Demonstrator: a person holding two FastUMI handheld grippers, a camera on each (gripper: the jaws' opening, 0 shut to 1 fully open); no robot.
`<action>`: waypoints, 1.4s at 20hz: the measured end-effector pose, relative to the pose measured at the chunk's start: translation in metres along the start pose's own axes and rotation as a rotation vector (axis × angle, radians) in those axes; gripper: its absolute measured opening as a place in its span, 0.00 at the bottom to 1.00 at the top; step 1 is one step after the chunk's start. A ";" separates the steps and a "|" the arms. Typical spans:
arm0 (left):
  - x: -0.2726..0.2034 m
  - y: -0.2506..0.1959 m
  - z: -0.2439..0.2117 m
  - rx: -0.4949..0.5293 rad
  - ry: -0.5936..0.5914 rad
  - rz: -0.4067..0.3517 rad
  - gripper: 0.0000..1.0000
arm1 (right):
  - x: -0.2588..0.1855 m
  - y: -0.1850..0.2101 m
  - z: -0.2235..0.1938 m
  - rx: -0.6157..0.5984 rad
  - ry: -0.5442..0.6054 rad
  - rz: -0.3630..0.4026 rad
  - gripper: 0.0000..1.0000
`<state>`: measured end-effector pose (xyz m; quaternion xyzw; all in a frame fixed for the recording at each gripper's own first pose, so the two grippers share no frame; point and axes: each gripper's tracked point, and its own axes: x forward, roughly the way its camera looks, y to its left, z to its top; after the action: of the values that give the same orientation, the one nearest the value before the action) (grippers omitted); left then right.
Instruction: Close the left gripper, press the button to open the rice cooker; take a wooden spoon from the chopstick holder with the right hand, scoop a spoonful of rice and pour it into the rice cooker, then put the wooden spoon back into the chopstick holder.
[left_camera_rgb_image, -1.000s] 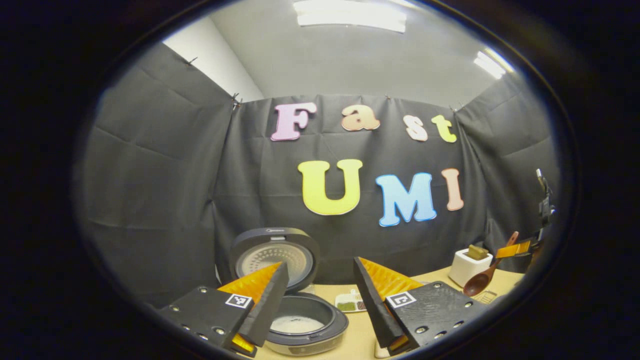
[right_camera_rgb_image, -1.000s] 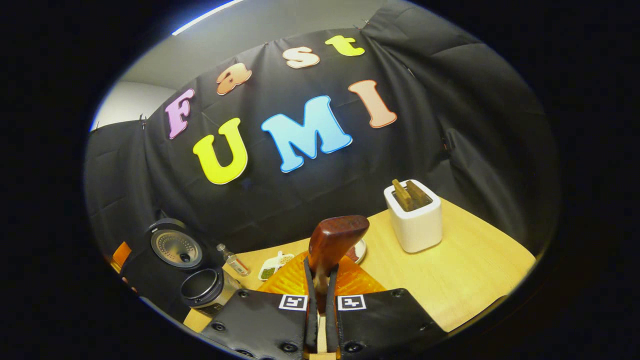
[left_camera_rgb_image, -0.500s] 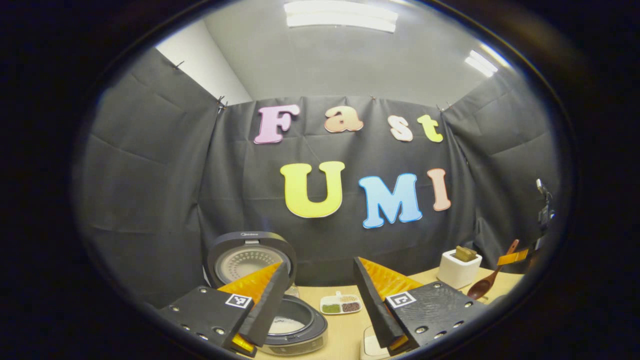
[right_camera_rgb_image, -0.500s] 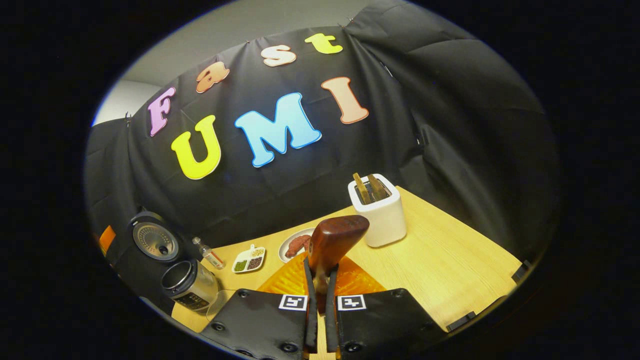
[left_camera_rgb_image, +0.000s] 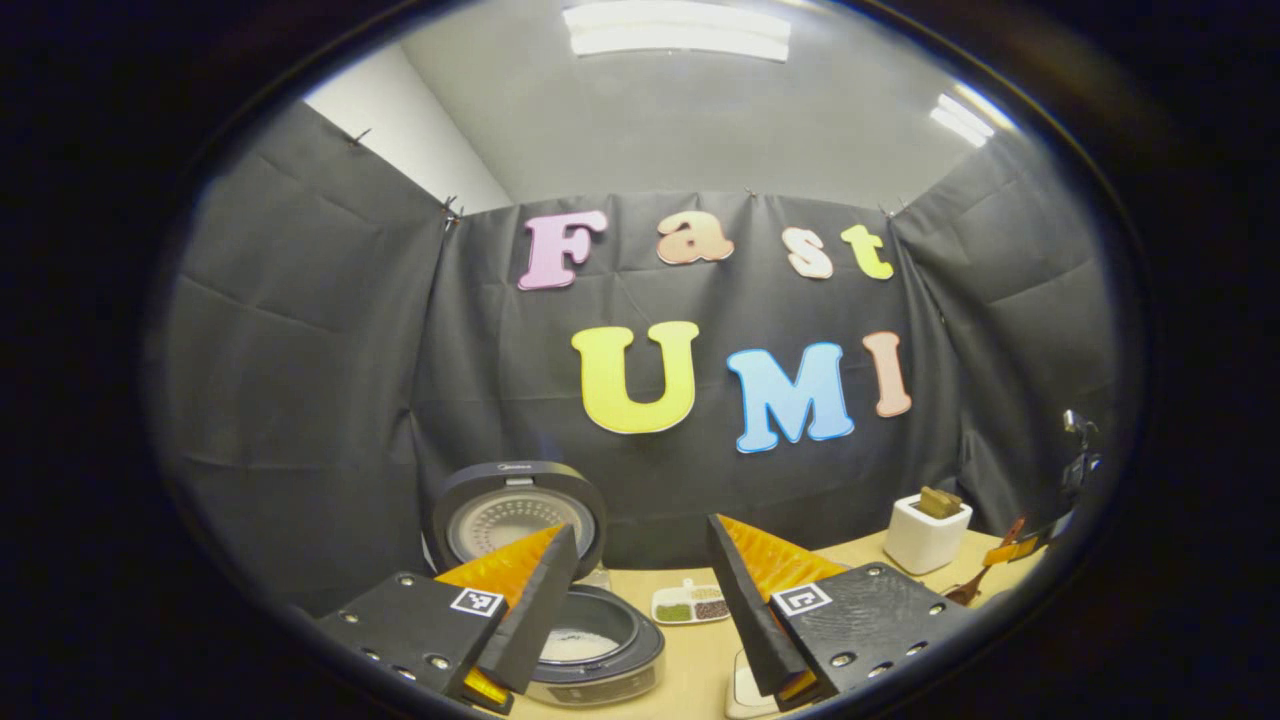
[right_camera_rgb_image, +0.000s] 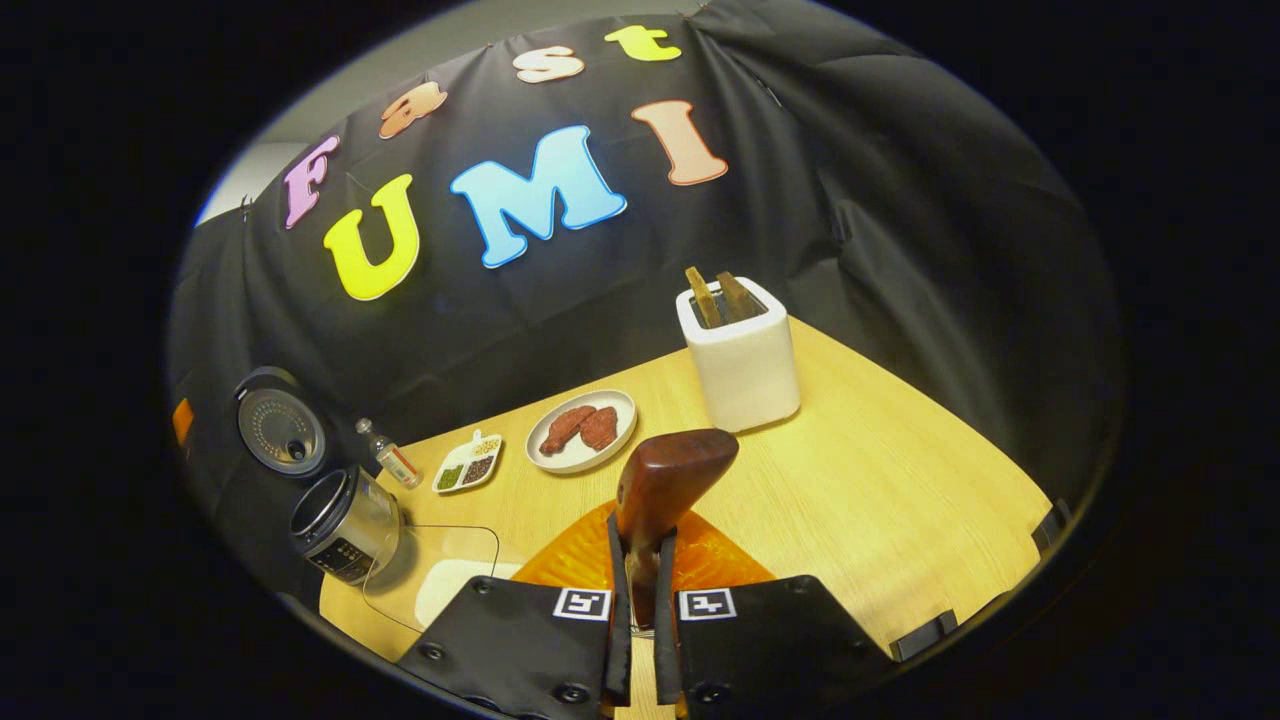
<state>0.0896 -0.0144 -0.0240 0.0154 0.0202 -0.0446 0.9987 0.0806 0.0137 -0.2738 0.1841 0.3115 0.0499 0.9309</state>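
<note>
Wooden spoon (right_camera_rgb_image: 668, 480) sits clamped in the right gripper (right_camera_rgb_image: 640, 570) above the table (right_camera_rgb_image: 880, 500), whose view alone reveals one plate (right_camera_rgb_image: 582, 430); left gripper (left_camera_rgb_image: 640, 600) gapes before the open rice cooker (left_camera_rgb_image: 590, 650).

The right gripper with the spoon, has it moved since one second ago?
Yes. The right gripper has pulled back from the white holder, which now sits farther away and higher in the right gripper view, spoon held.

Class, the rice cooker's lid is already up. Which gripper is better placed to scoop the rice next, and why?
Right. The right gripper already clamps the brown wooden spoon, and the clear container of white rice sits just beside it. The left gripper is open by the round rice cooker.
</note>
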 end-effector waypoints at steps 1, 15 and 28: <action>0.000 0.003 0.000 0.000 0.001 0.006 0.81 | 0.000 0.000 -0.001 0.003 0.001 0.005 0.14; 0.082 0.061 0.031 0.034 -0.036 0.056 0.81 | -0.073 0.025 0.108 -0.232 -0.333 -0.114 0.98; 0.232 0.156 0.004 0.043 0.026 0.117 0.81 | -0.064 0.089 0.092 -0.281 -0.350 -0.161 0.98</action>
<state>0.3347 0.1197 -0.0253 0.0384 0.0313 0.0134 0.9987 0.0867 0.0548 -0.1367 0.0334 0.1492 -0.0141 0.9881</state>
